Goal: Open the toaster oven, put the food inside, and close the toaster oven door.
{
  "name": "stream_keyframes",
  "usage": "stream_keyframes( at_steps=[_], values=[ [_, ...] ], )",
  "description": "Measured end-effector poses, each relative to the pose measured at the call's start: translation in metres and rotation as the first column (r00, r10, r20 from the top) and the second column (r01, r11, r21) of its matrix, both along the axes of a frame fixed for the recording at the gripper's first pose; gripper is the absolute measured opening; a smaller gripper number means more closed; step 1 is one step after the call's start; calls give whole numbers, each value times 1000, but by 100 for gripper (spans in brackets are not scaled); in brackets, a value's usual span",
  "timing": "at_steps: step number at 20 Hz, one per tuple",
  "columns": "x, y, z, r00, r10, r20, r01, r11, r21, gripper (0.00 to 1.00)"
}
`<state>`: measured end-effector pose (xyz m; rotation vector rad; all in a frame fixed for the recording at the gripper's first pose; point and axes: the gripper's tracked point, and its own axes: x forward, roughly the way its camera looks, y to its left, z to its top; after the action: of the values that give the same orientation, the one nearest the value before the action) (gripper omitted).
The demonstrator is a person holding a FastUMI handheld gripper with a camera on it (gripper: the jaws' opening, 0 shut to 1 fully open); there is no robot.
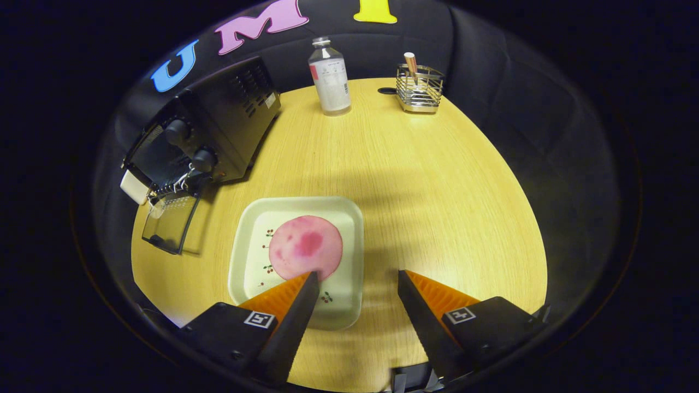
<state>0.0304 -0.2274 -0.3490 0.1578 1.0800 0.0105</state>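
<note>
Above the desk's near edge the gripper (357,281) hovers with its fingers spread wide and nothing between them. One finger (284,297) overlaps the near rim of the plate (349,218) and the edge of the food, though whether it touches either I cannot tell; the other finger hangs over bare wood beside the plate. The gripper looks down and forward across the desk (437,180), tilted so the whole top lies ahead of it.

The food (306,246), a flat pink round slice, lies on the plate, which sits near the desk's near edge, just ahead of the fingers. So the food has not been picked up.

Beyond the plate, at the desk's far left corner, stands the oven (218,125). Its door (169,221) hangs down and open, the glass panel lying out over the wood towards the plate. The first step looks done.

What seems left: grip the slice, carry it into the oven, then swing the door shut.

Along the far edge stand a bottle (330,76) and, well apart from it, a wire basket (419,87) holding one upright stick-like thing.
</note>
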Motion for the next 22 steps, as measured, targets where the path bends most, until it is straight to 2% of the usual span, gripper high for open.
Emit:
stream_keyframes(
  at_steps=[5, 7, 8, 10, 14, 16, 18, 22],
  values=[
    [3, 0, -5, 1000, 8, -10, -8, 1000, -19, 82],
    [1, 3, -5, 1000, 9, -20, -9, 1000, -9, 66],
    [2, 5, -5, 1000, 12, -24, -12, 1000, 0, 54],
    [2, 6, -7, 999, 6, -38, -6, 1000, 4, 42],
    [1, 7, -8, 997, -21, -76, 21, 1000, 8, 39],
    [2, 11, -9, 995, -54, -78, 56, 998, 28, 25],
    [0, 11, -8, 995, -44, -88, 48, 998, 44, 13],
    [-2, 14, -6, 994, -34, -103, 43, 995, 89, 8]
  ],
)
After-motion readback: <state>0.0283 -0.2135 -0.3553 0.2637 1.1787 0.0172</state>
